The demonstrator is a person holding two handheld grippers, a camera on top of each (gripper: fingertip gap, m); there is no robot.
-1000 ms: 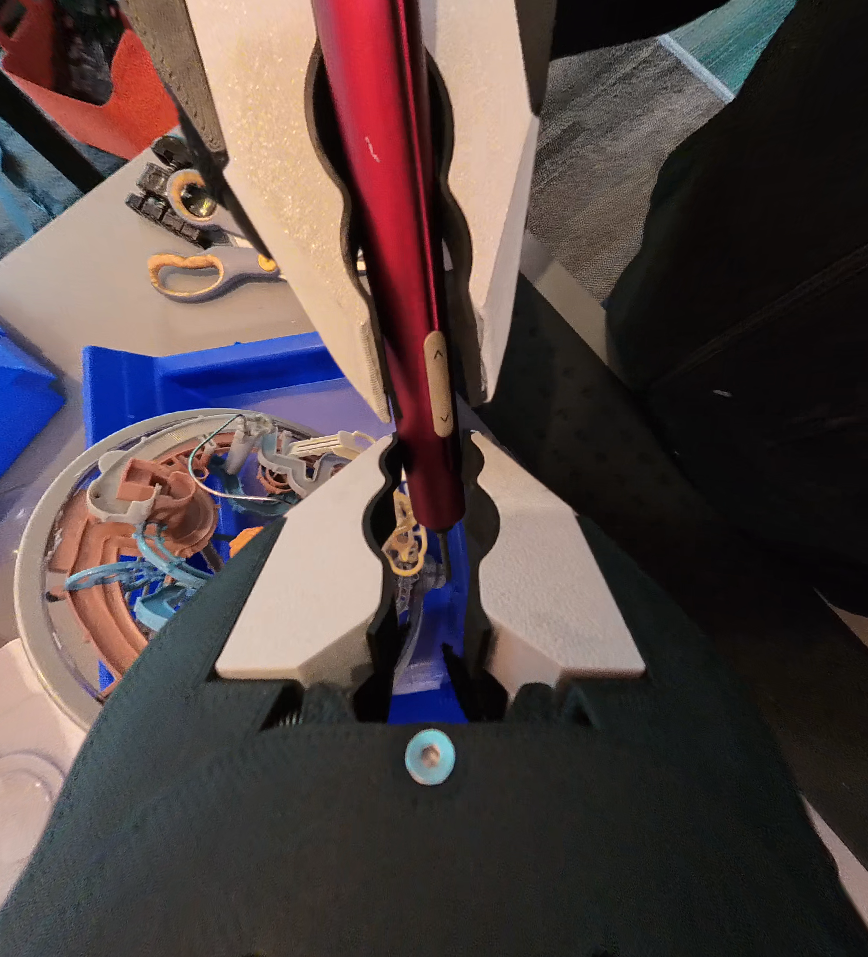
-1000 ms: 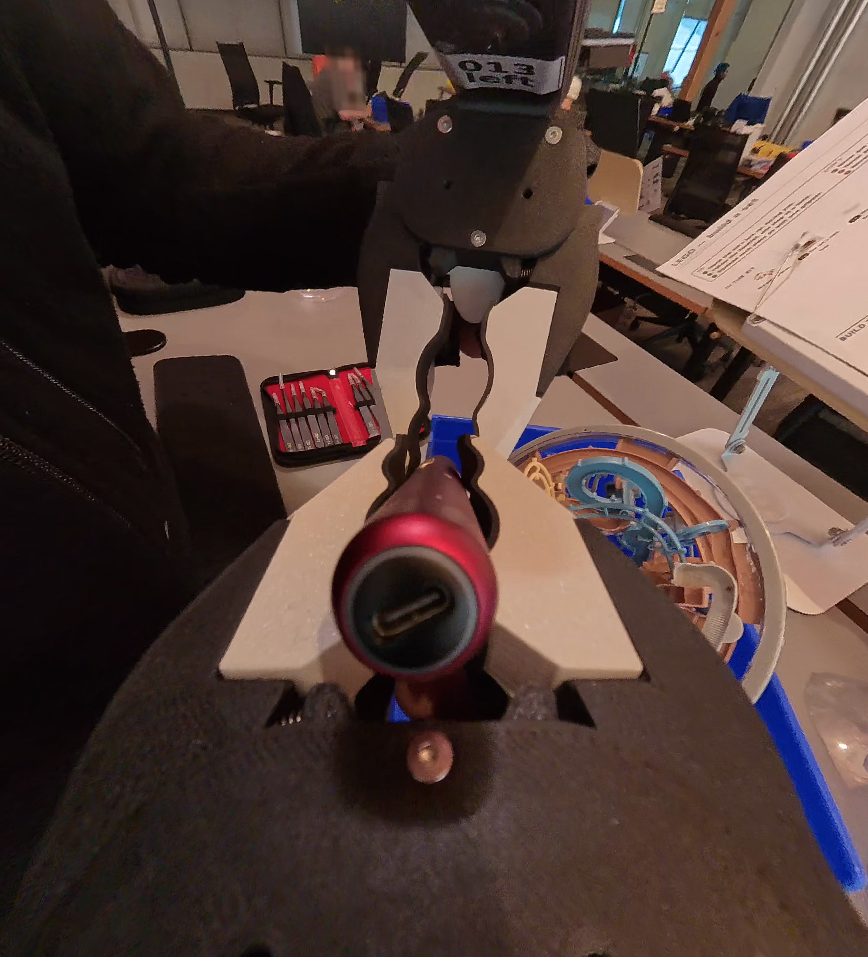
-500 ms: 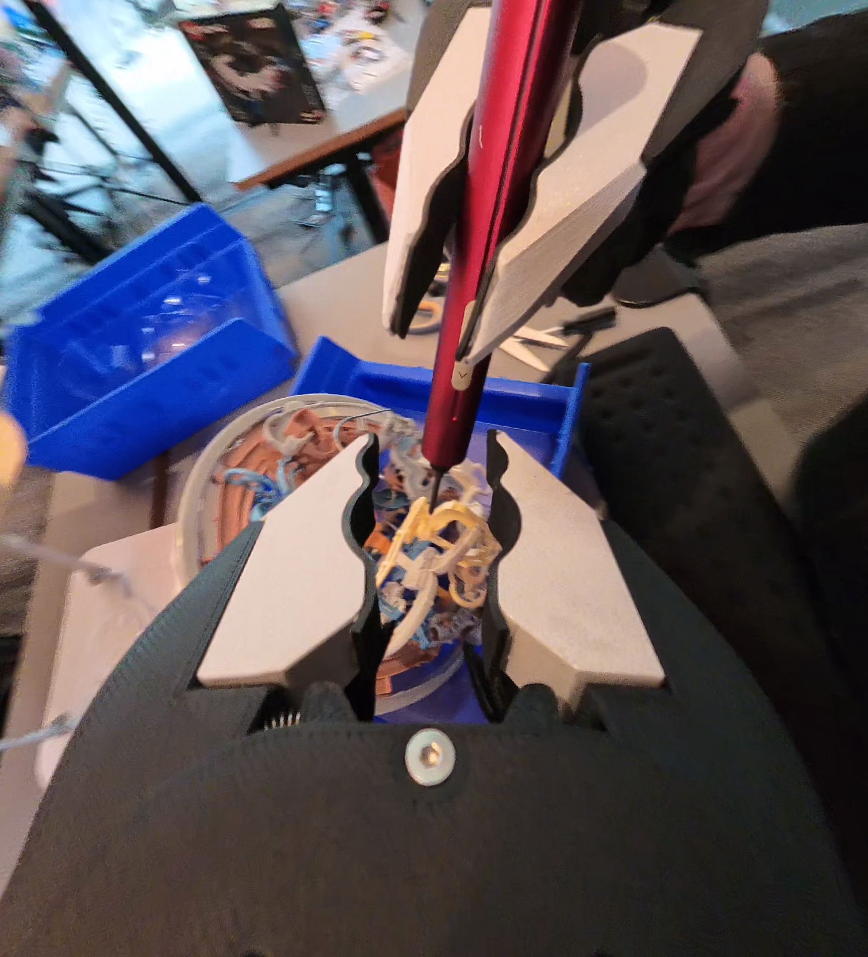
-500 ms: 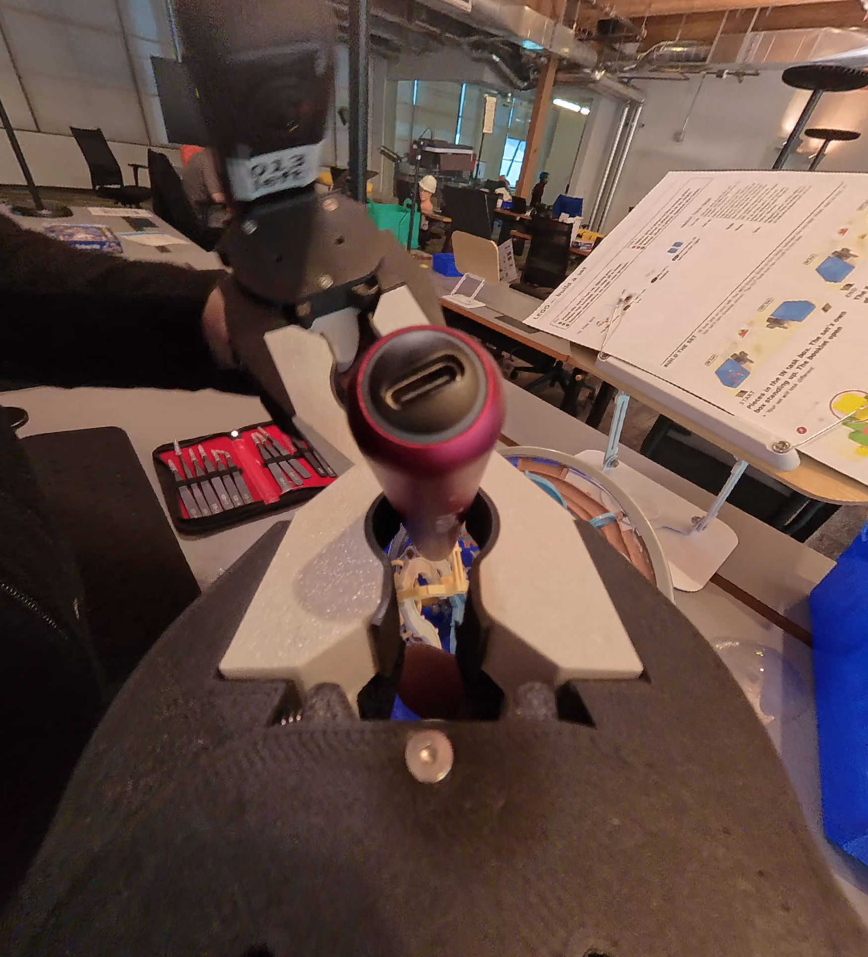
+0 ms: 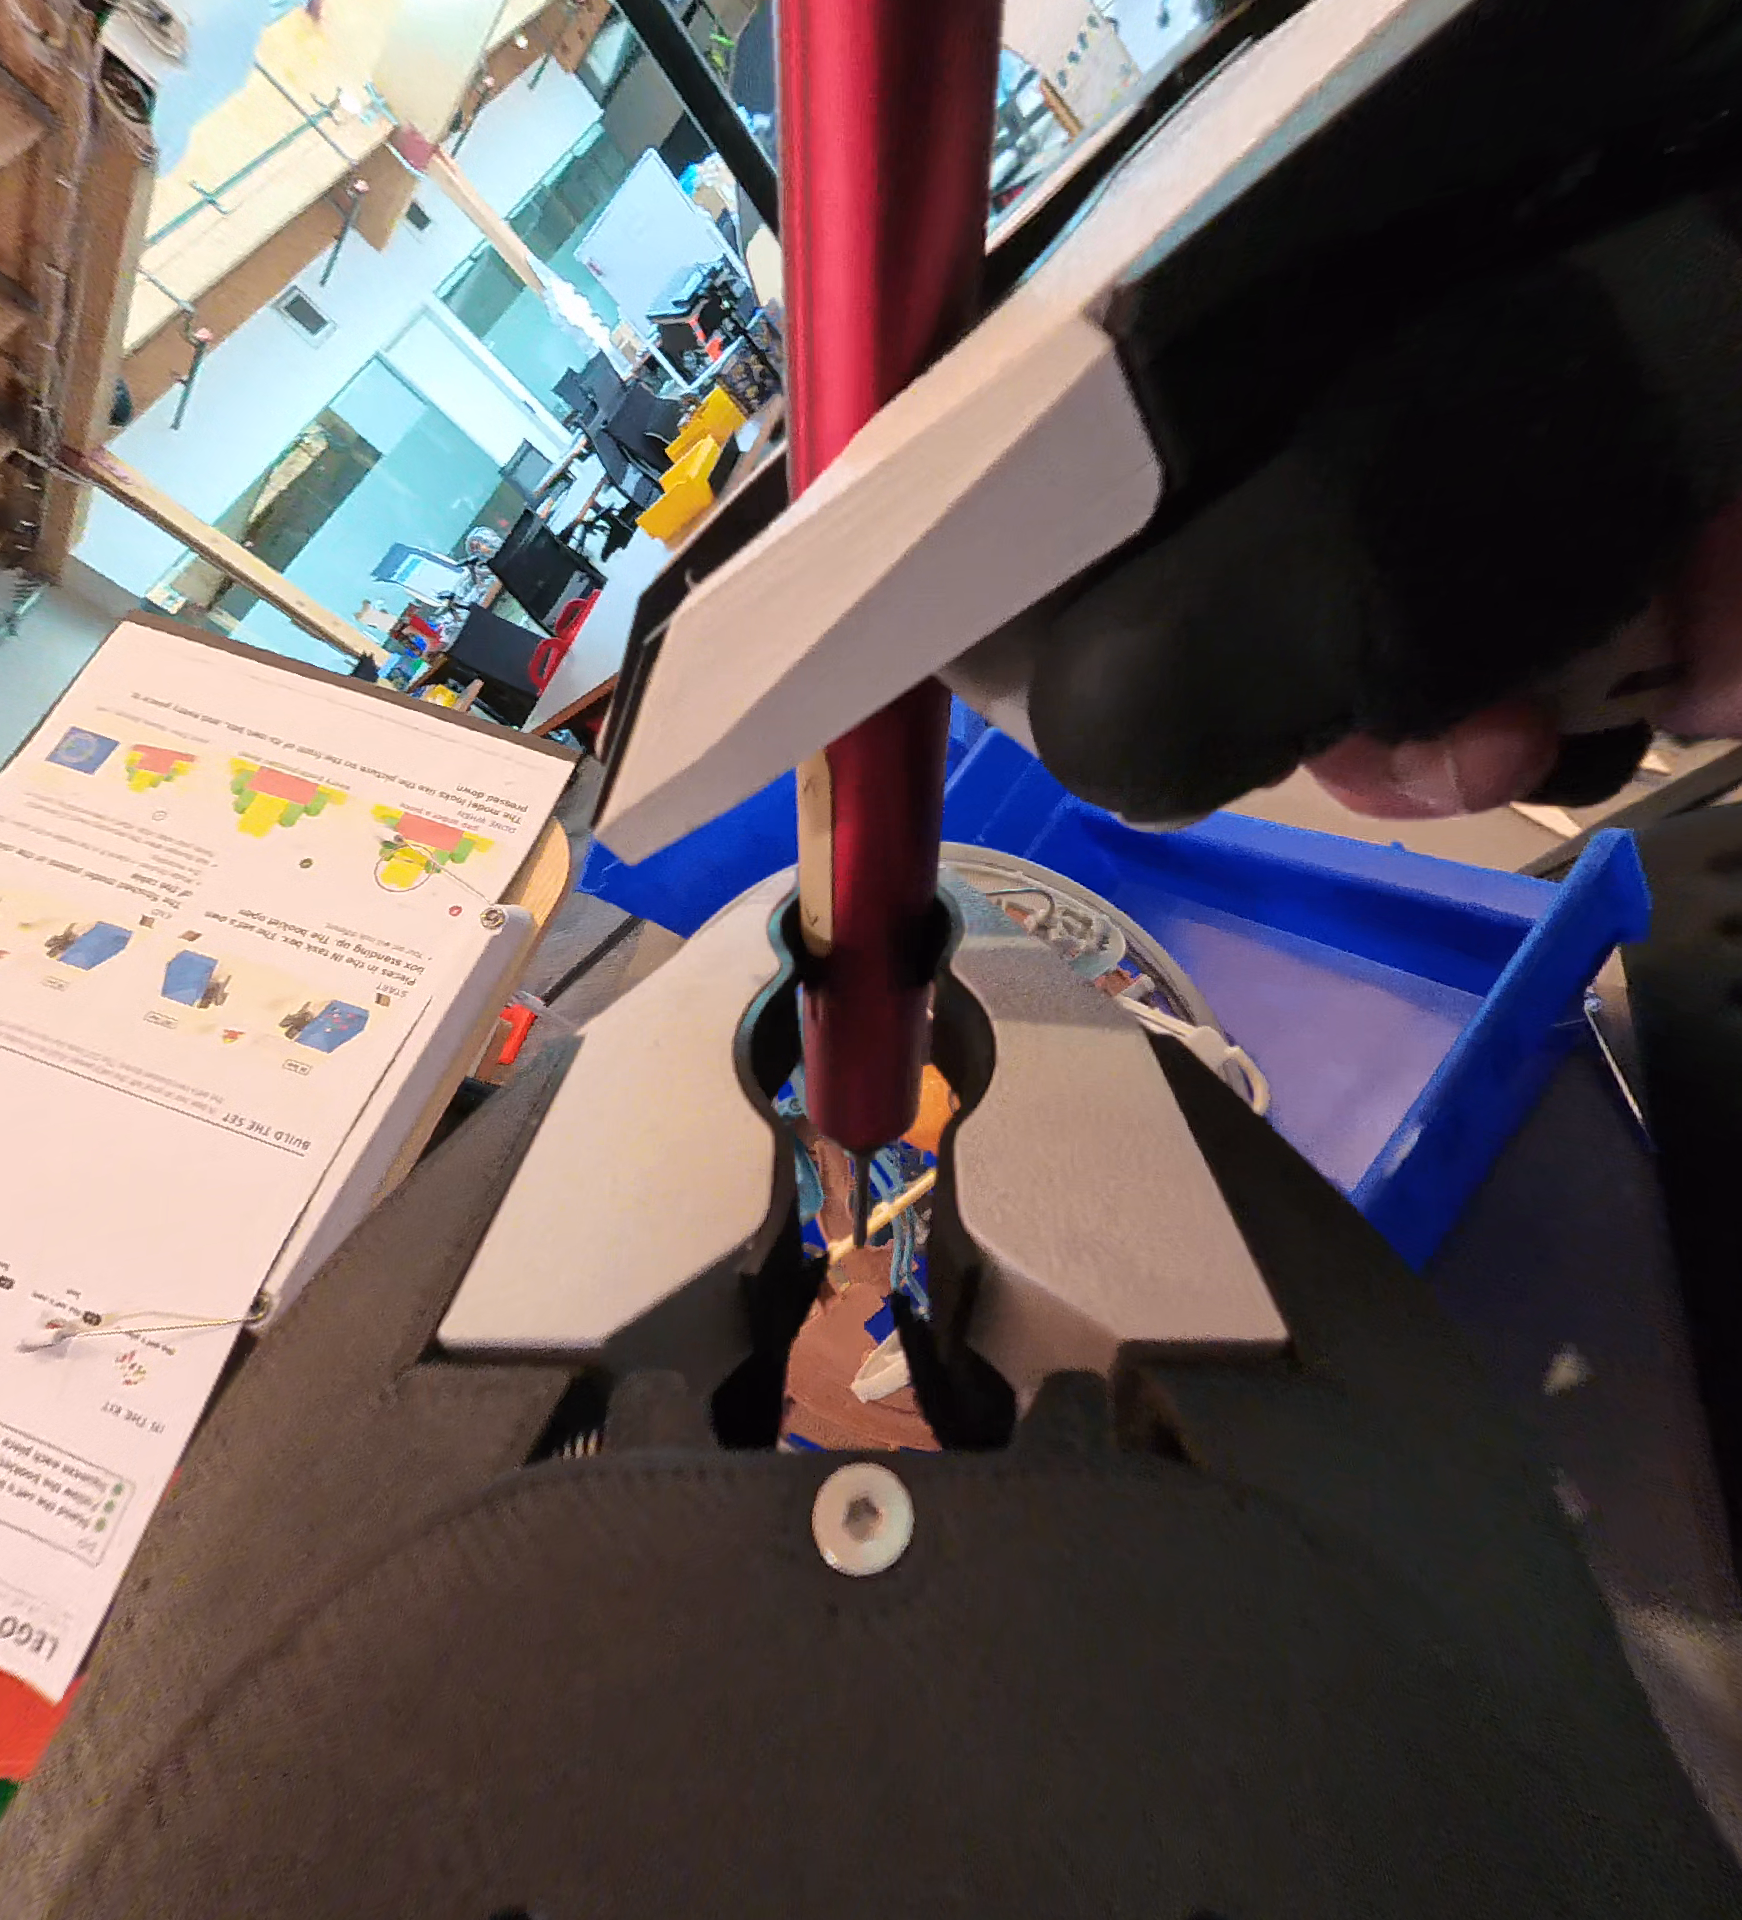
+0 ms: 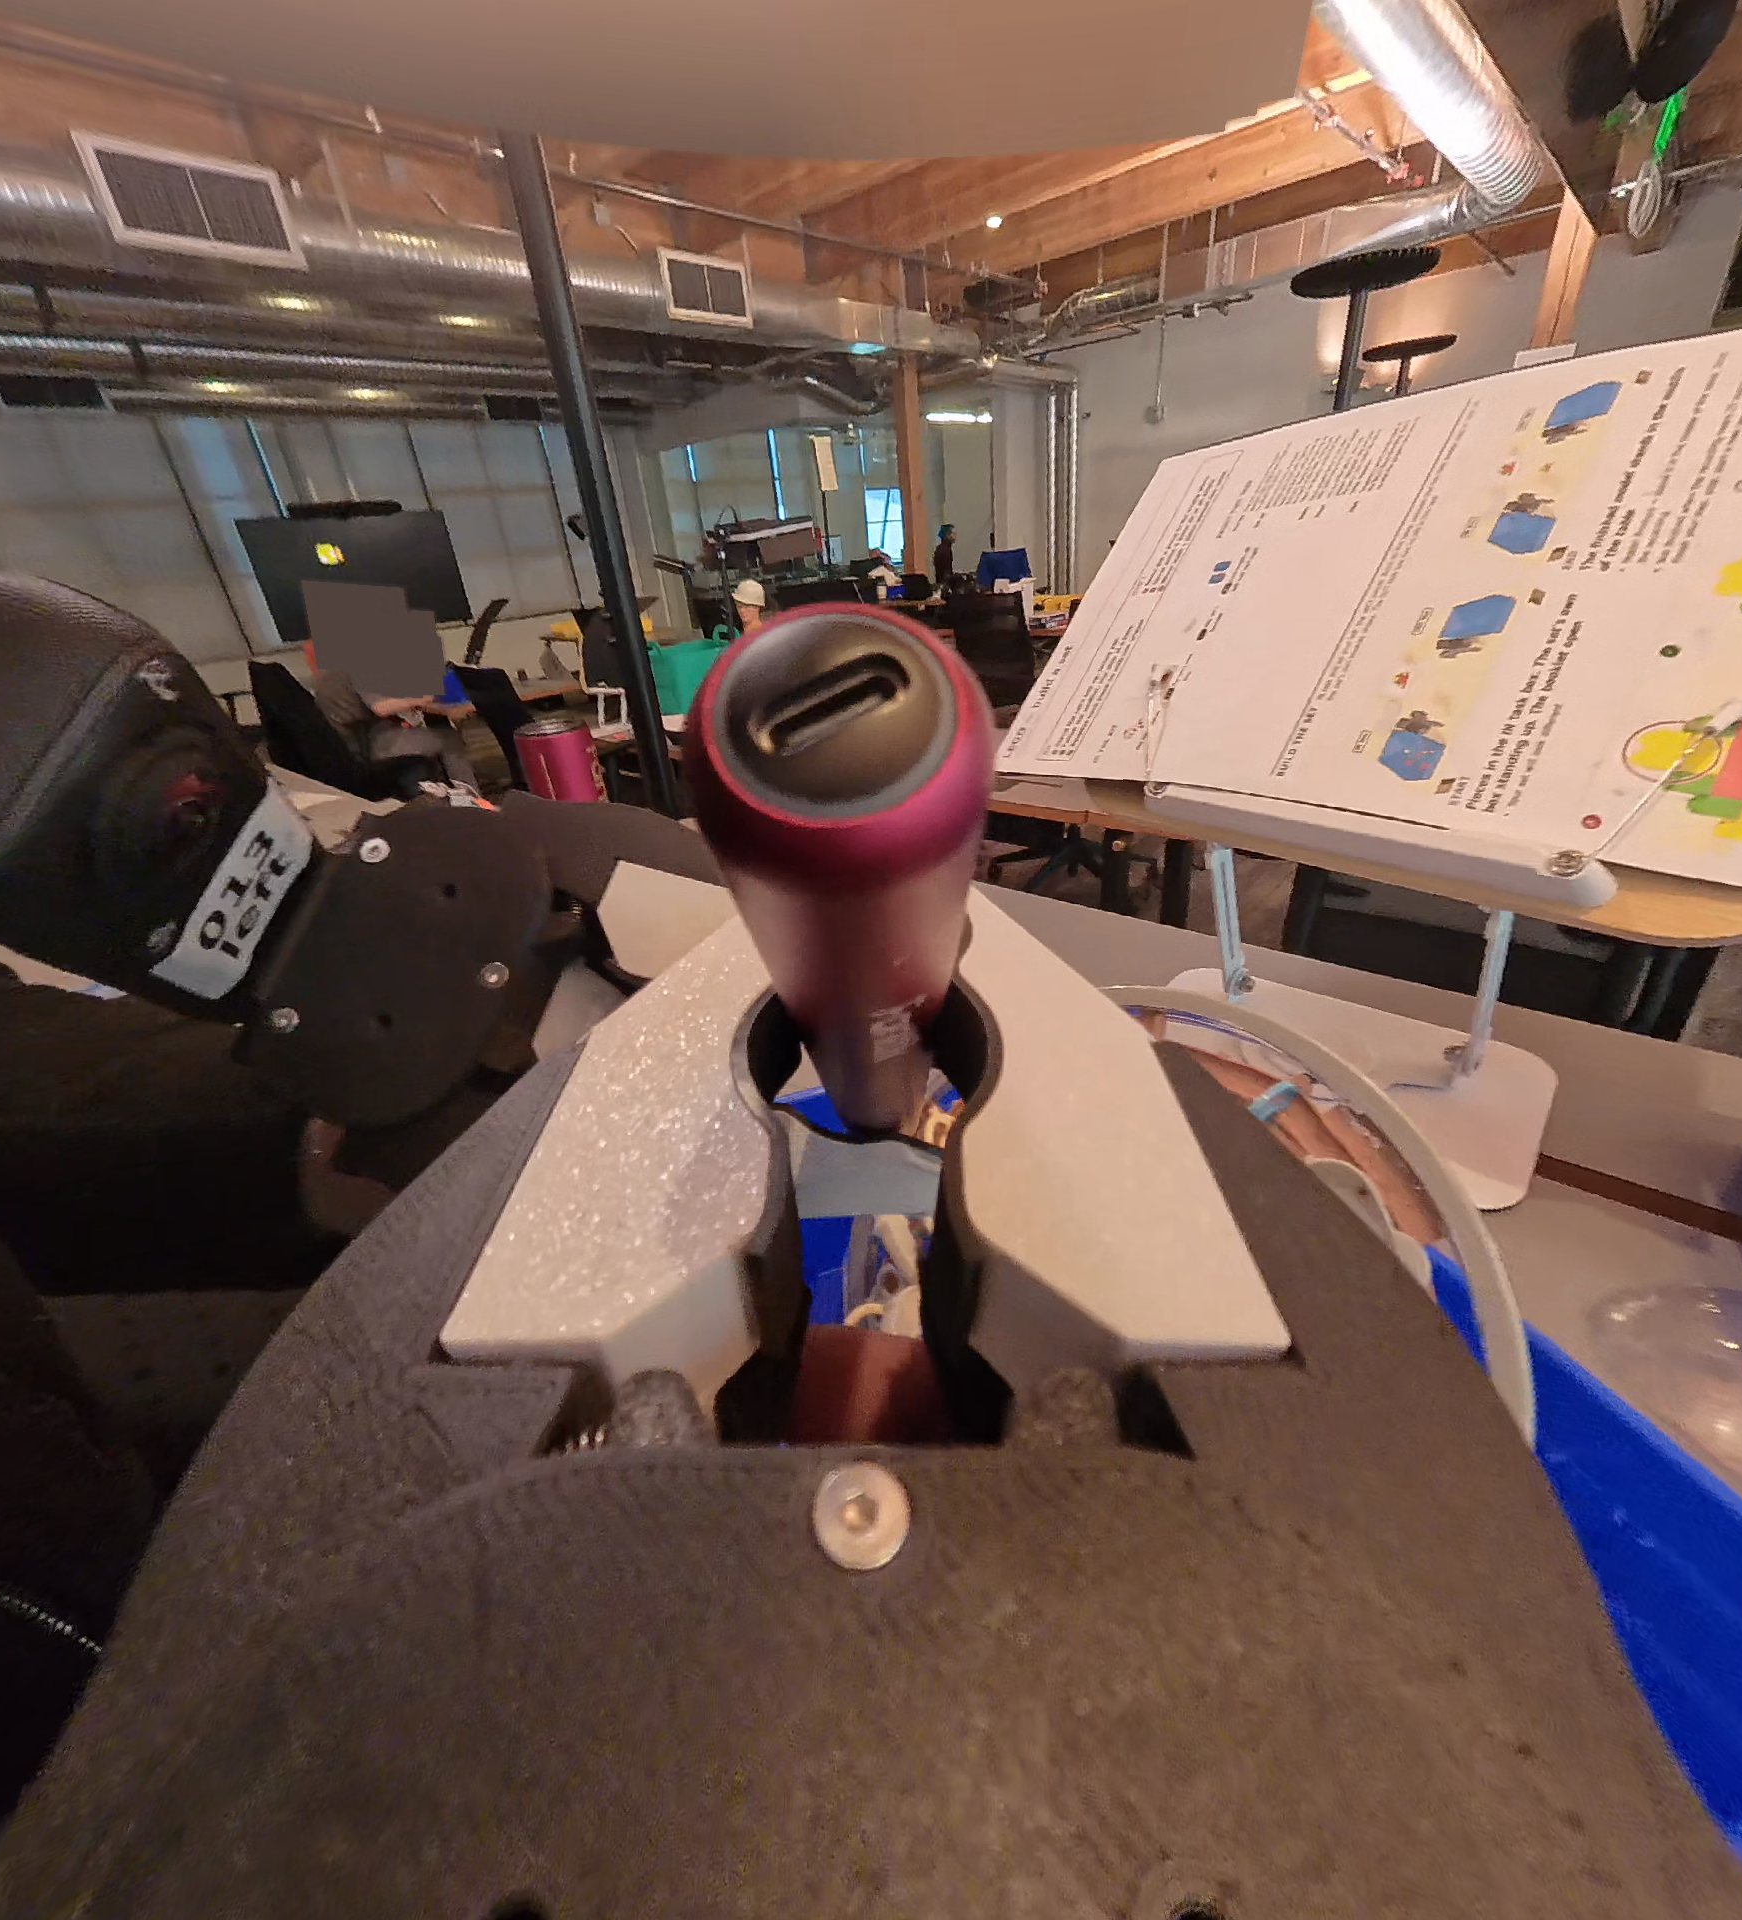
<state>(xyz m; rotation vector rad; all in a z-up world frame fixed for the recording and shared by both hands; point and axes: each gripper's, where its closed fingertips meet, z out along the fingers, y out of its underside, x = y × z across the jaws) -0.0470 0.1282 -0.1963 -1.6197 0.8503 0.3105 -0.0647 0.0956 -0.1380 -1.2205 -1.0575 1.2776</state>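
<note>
- Screwdriver (image 5: 872, 520): a slim red, pen-type powered tool. It stands near upright over the round model (image 5: 1054, 904), with its charging-port end uppermost.
- Right gripper (image 6: 862, 997): the fingers are clamped on the upper shaft, which is seated in their round notch well above the round model. A gloved hand (image 5: 1418, 571) carries it.
- Left gripper (image 5: 867, 904): the fingers are closed about the lower shaft just above the round model. The barrel fills the fore notch, but how hard they press cannot be told.
- Bit (image 5: 862, 1195): thin and dark. It points down into the pale and light-blue parts at the middle of the round model. The fingers hide whether it touches any part.
- Round model: a white-rimmed disc with brown curved tracks. It sits in a blue bin (image 5: 1469, 1039), directly under both grippers.
- Instruction sheet (image 5: 223, 935): it is on a tilted stand beside the round model and clear of the tool.
- Assessment: two holds on one shaft give a steady axis, provided both stay in line. Any twist between them would lever the fine bit sideways.
- Recommendation: keep the shaft plumb over the round model. Press only along the tool's length, and use the lower hold to guide rather than squeeze.
</note>
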